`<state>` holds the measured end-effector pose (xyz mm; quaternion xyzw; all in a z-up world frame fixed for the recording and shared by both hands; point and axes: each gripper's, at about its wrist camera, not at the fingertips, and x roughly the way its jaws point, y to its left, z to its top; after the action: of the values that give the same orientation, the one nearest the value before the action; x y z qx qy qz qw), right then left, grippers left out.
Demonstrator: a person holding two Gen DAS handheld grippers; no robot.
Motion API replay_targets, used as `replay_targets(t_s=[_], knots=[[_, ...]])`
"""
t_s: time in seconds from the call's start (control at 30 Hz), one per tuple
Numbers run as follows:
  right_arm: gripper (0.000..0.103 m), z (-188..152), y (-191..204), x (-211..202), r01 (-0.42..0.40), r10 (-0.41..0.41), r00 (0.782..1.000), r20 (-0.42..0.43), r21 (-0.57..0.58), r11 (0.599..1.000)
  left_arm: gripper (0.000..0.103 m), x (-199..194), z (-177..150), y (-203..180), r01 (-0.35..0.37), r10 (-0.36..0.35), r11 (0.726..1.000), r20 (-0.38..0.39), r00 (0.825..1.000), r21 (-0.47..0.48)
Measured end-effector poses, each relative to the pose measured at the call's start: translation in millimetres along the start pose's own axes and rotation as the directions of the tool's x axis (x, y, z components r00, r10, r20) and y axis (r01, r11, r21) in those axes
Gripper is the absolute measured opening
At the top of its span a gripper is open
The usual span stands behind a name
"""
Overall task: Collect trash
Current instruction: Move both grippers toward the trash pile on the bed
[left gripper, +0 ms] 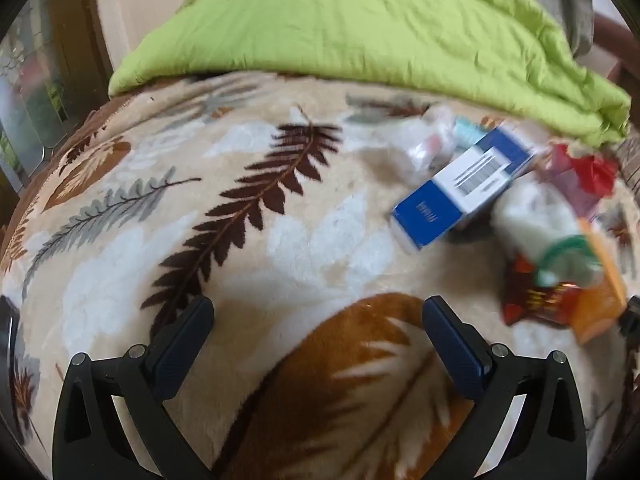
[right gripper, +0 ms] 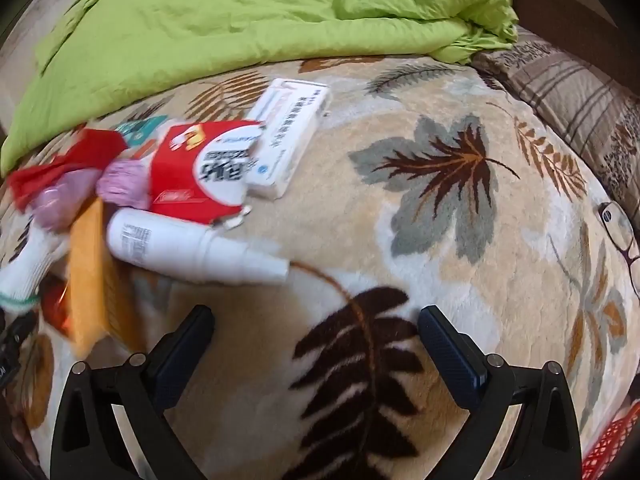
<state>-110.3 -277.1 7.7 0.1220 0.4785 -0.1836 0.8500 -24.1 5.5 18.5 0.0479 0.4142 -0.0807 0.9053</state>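
Observation:
Trash lies in a heap on a leaf-patterned blanket [left gripper: 248,248]. In the left wrist view the heap is at the right: a blue and white box [left gripper: 464,188], a white sock [left gripper: 540,224], red wrapping [left gripper: 592,174], a red foil wrapper [left gripper: 536,300] and an orange packet [left gripper: 600,308]. My left gripper [left gripper: 318,316] is open over bare blanket, left of the heap. In the right wrist view a white bottle [right gripper: 188,250] lies on its side beside a red and white pack [right gripper: 208,172], a long white box [right gripper: 288,140] and an orange packet [right gripper: 94,272]. My right gripper [right gripper: 316,324] is open, just below the bottle.
A green duvet [left gripper: 360,24] is bunched along the far side of the bed. A brown patterned pillow [right gripper: 568,92] lies at the right, and a pair of glasses [right gripper: 624,236] rests on the blanket near the right edge. A glazed door [left gripper: 28,92] stands at the left.

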Motion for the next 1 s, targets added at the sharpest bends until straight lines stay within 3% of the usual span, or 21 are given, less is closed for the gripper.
replay_targets(t_s=[0.13,0.23,0.33,0.57,0.67,0.8,0.9,1.0], knots=[[0.095,-7,4,-25,-0.056,0.056,0.998,0.034,-0.007,0.998,0.103,-34,-6,-3,0.007,-0.007,1.000,0.113,0.994,-0.003],[0.095,-11,4,-56,-0.021,0.020,0.989,0.145,-0.001,1.000,0.103,-67,-8,-6,-0.021,0.014,0.999,0.224,0.974,0.031],[0.095,-18,2,-85,-0.049,0.042,0.975,0.219,0.029,0.998,0.103,-93,-11,-3,-0.010,-0.003,0.999,0.279,0.960,0.043],[0.096,-65,2,-164,-0.180,0.151,0.890,0.430,0.026,0.983,0.103,-162,-55,-1,0.059,-0.100,0.990,0.346,0.933,0.125],[0.096,-91,-9,-183,-0.215,0.191,0.870,0.455,0.002,0.977,0.103,-180,-78,-1,0.084,-0.129,0.987,0.367,0.921,0.137],[0.096,-106,-21,-192,-0.228,0.200,0.863,0.465,0.003,0.974,0.103,-186,-86,-4,0.080,-0.129,0.988,0.420,0.898,0.132],[0.096,-111,-25,-194,-0.222,0.194,0.859,0.474,0.003,0.975,0.103,-176,-86,-7,0.102,-0.145,0.986,0.388,0.910,0.130],[0.096,-107,-25,-188,-0.208,0.182,0.874,0.451,0.008,0.978,0.103,-167,-85,-13,0.108,-0.149,0.985,0.359,0.921,0.133]])
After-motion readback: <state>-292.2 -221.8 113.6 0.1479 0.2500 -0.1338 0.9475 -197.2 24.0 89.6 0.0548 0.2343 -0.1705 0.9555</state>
